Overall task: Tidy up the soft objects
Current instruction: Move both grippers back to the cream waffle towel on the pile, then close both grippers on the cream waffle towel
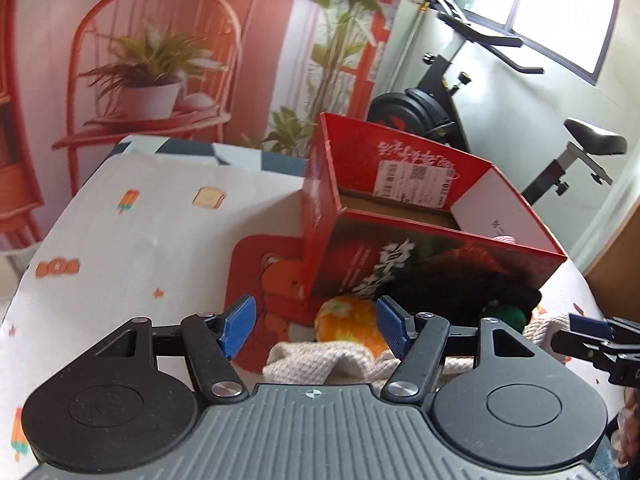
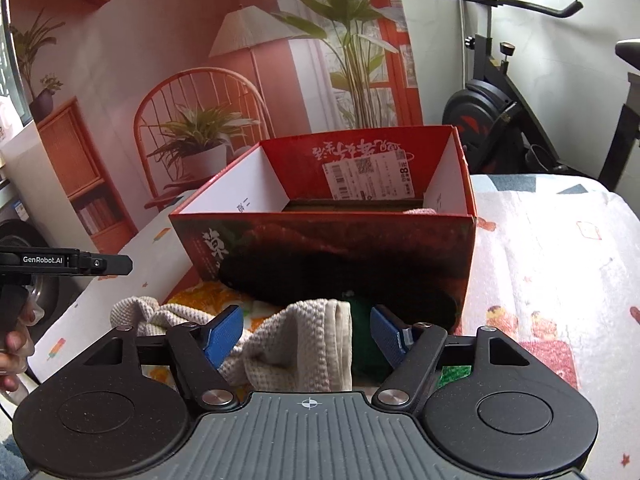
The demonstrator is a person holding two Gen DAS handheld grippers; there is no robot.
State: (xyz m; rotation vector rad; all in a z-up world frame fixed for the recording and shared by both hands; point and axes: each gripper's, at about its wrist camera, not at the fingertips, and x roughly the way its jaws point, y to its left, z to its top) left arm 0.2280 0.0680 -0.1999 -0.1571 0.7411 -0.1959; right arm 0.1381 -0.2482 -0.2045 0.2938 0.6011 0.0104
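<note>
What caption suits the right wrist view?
Open right gripper hovers over a beige towel before the red box.

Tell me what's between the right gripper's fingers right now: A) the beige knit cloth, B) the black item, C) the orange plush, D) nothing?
A: in the right wrist view the beige knit cloth sits between the open right gripper fingers, with the black item farther on, against the red box.
</note>
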